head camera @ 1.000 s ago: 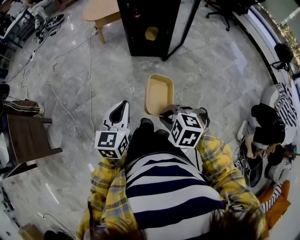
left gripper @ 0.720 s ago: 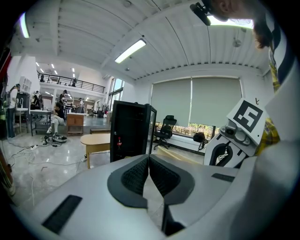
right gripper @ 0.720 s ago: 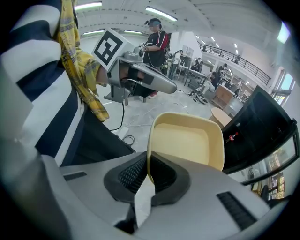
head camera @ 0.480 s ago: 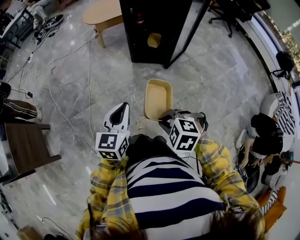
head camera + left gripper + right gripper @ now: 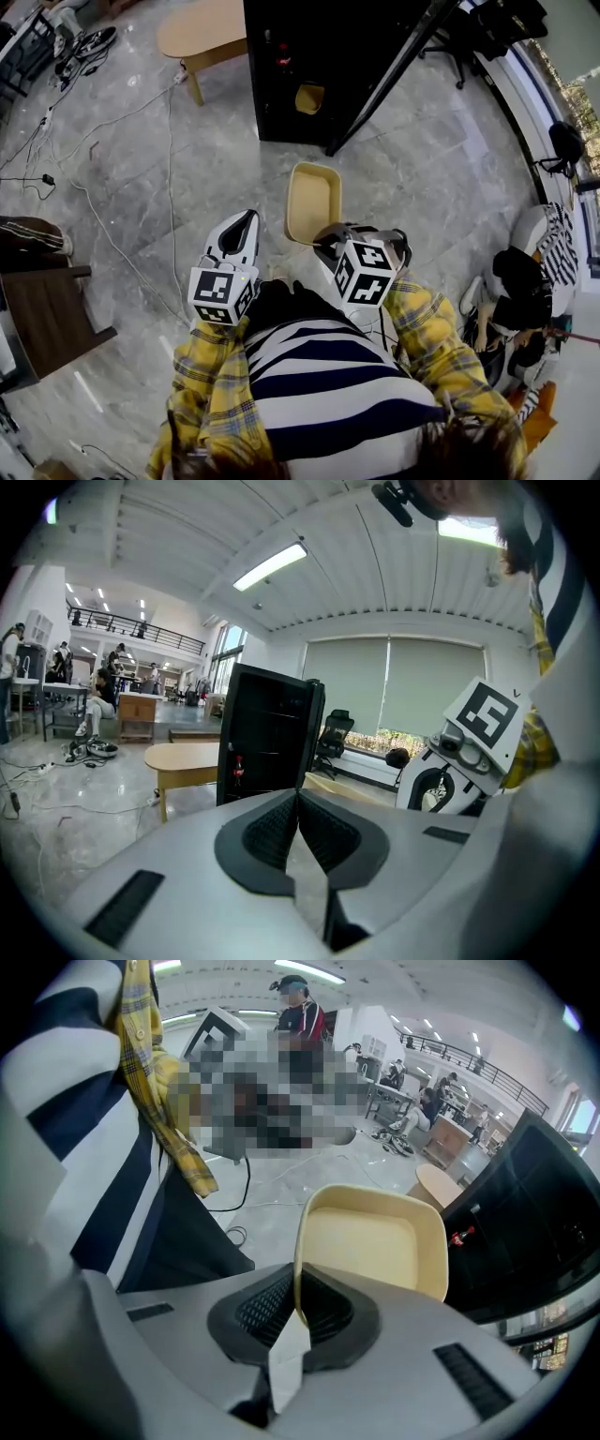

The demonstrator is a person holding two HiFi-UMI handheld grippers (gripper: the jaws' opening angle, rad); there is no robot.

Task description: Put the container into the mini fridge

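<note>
A pale yellow rectangular container point(image 5: 313, 199) hangs in the air ahead of me, empty inside. My right gripper point(image 5: 323, 242) is shut on its near rim; in the right gripper view the container point(image 5: 370, 1246) rises from between the dark pads point(image 5: 323, 1305). The black mini fridge point(image 5: 323, 66) stands beyond with its glass door point(image 5: 394, 75) swung open to the right; a small yellow item point(image 5: 309, 97) sits on a shelf inside. My left gripper point(image 5: 243, 225) is held beside the container, shut and empty. The fridge point(image 5: 267, 742) also shows in the left gripper view.
A light wooden table point(image 5: 197, 30) stands left of the fridge. Cables point(image 5: 131, 244) trail over the marble floor. A dark wooden bench point(image 5: 47, 300) is at the left. Bags and a person's clothing point(image 5: 525, 281) lie at the right. Office chairs point(image 5: 497, 23) stand at the far right.
The fridge and table have drawn nearer and larger in the head view. Both grippers and the held container keep the same places relative to my body.
</note>
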